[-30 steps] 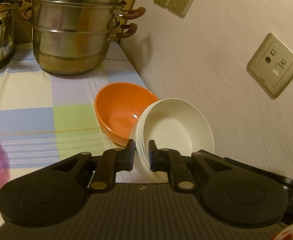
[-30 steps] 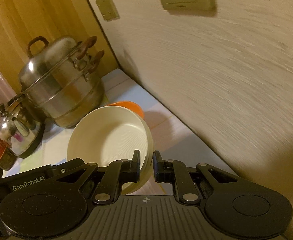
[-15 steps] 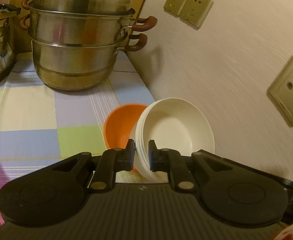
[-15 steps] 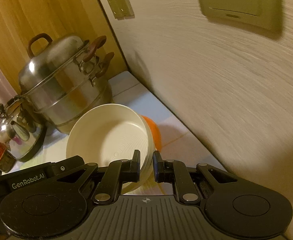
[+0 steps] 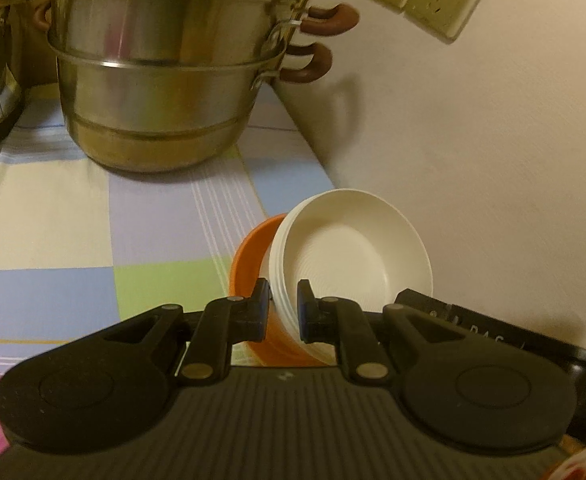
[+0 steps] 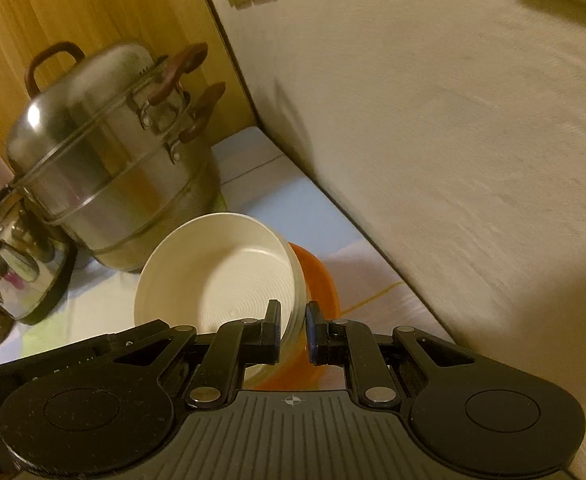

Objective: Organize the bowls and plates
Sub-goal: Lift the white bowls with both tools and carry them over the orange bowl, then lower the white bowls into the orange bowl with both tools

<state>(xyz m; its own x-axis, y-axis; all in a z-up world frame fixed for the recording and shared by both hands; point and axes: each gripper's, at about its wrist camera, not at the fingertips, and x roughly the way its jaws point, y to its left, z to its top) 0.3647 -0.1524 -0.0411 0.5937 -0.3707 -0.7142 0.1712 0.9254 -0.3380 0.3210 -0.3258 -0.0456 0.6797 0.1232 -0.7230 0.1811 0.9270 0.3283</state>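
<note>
Gripping opposite sides of 1 stack of ribbed white round bowls (image 5: 357, 248), both claws are clenched on its rim: the left claw (image 5: 283, 308) pinches the edge nearest its camera, and the right claw (image 6: 293, 330) pinches the edge seen from the other side (image 6: 221, 276). That stack is tilted and sits partly inside a glossy orange plastic bowl (image 5: 249, 256), which rests on the pastel checked cloth of the table (image 5: 93, 232) close to the pale wall (image 5: 473, 140). Behind stands a 2-tier stainless steel steamer pot with brown handles (image 5: 161, 80); a steel kettle (image 6: 9, 268) is beside it.
</note>
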